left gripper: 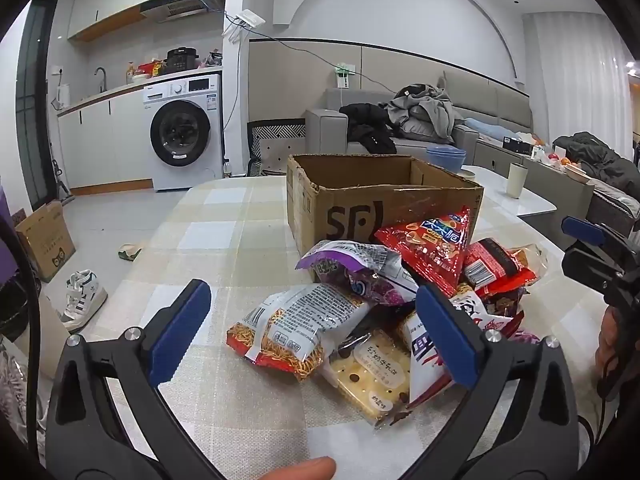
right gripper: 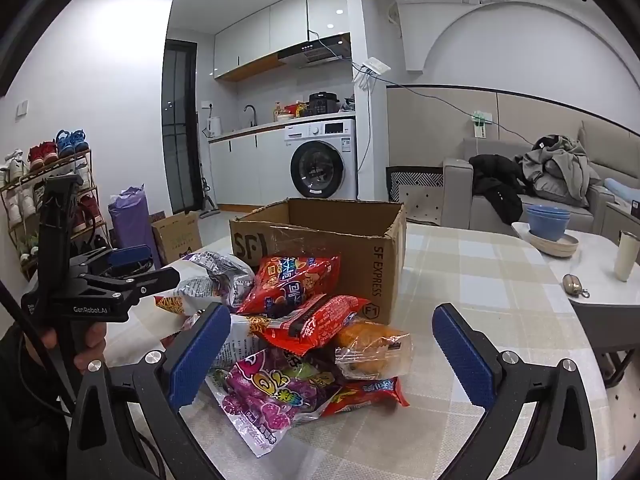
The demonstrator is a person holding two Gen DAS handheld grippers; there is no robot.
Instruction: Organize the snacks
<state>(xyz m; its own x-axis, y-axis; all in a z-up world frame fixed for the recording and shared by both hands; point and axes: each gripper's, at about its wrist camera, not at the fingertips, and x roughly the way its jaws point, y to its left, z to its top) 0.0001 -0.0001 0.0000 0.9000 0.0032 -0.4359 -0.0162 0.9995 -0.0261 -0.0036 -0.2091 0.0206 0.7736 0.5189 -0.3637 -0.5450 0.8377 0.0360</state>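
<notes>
A pile of snack packets lies on the checked tablecloth in front of an open cardboard box (left gripper: 384,200) (right gripper: 320,236) that looks empty. In the left wrist view my left gripper (left gripper: 316,332) is open, its jaws straddling a white-and-orange noodle-snack bag (left gripper: 300,328) and a cream biscuit pack (left gripper: 372,372). A red triangular bag (left gripper: 432,244) leans on the box. In the right wrist view my right gripper (right gripper: 332,354) is open, held over a purple candy bag (right gripper: 268,392), a red packet (right gripper: 312,320) and a clear bread pack (right gripper: 372,352). The left gripper also shows in the right wrist view (right gripper: 132,264).
A white side table (right gripper: 592,256) at the right carries blue bowls (right gripper: 548,220), a cream cup (right gripper: 626,256) and a small metal ball (right gripper: 573,284). A sofa with clothes (left gripper: 420,116) is behind. A cardboard box (left gripper: 44,236) and a shoe (left gripper: 82,296) lie on the floor at left.
</notes>
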